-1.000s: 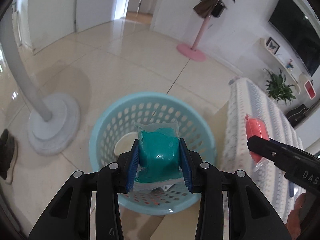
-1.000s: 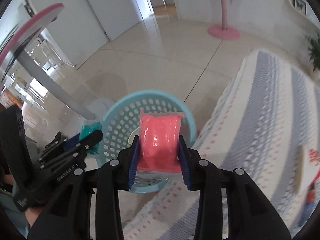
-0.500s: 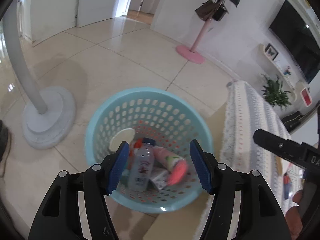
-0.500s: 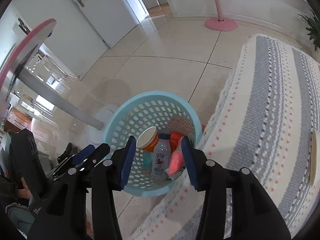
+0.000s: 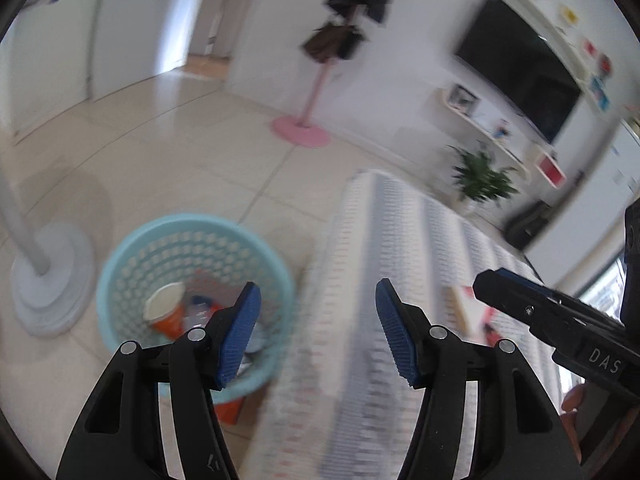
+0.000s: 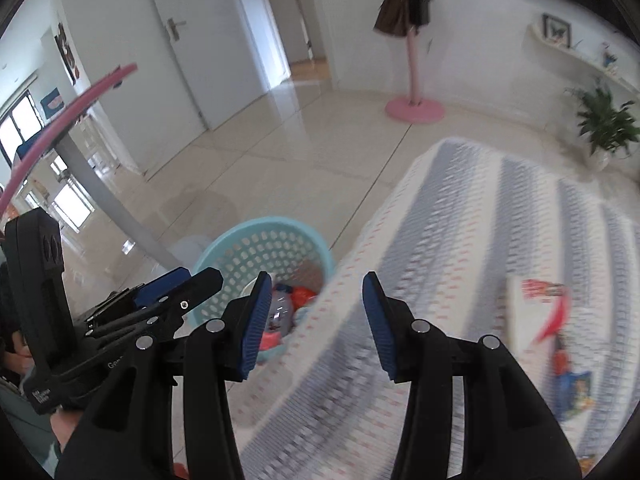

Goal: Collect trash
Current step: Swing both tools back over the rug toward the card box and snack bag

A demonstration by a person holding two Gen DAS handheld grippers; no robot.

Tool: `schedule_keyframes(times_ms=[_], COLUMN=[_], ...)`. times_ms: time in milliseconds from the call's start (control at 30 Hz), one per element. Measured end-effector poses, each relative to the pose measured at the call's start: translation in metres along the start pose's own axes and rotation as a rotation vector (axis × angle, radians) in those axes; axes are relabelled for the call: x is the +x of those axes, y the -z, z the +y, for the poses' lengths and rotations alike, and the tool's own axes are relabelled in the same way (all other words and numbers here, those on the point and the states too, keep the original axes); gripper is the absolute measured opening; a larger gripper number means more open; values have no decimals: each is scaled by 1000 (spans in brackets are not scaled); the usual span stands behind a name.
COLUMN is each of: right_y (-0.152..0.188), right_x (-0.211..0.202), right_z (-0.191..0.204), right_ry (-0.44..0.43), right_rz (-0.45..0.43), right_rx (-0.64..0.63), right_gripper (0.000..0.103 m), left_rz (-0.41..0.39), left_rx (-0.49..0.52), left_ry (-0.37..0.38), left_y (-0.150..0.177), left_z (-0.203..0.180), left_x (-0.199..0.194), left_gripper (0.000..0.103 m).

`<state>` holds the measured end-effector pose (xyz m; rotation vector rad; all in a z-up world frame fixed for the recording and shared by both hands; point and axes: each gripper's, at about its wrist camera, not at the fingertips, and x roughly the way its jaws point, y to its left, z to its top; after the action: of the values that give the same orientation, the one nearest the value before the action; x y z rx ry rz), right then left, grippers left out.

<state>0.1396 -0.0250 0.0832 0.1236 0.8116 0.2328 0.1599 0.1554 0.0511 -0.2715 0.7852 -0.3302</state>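
Trash sits in one round light-blue plastic basket with holes in its wall (image 5: 132, 248), standing on the glossy beige tile floor (image 5: 180, 152) right beside the edge of the table with the grey-and-white striped cloth (image 5: 400, 240). Inside it I can count an orange cup with a white lid (image 5: 164, 312) and a small clear bottle with a blue cap (image 6: 280, 312); the rest is a blurry heap, can't count it. More litter lies on the cloth: a white flat packet with red print (image 6: 528, 312) and a blue colourful wrapper (image 6: 576, 392) just below it.

Two claws around. The left gripper (image 5: 318, 332) has its blue pads apart with nothing between them, and they're drawing in a little. The right gripper (image 6: 316, 324) is also spread with nothing in it, hanging over the table's edge near the basket.

Other stuff: one white fan base (image 5: 52, 280) left of the basket, one pink coat stand (image 5: 308, 116) with a brown bag further back, one green potted plant (image 5: 480, 180), one black TV (image 5: 520, 80) on the wall. Table's edge hides part of the basket in the right wrist view.
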Motion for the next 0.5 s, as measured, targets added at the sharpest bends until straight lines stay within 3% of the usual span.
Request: schedule_keyframes(times_ms=[233,267,333,500], right_y=[34,43,63,127], right_x=[-82,-93,-109,-132], right_z=[-75,-87,-109,-162], right_ry=[181,216,275,372], right_rz=[-103,-109,-108,-57], right_rx=[22,23,24,93], right_gripper=[44,44,44,44], left_rz=[22,30,34,84], left_rx=[144,163,184,243], left_ry=[135,143,145,187], left_y=[19,23,33,60], left_z=[-95,-110,-130,-175], left_x=[2,4,8,27], left_gripper=[58,63,70,70])
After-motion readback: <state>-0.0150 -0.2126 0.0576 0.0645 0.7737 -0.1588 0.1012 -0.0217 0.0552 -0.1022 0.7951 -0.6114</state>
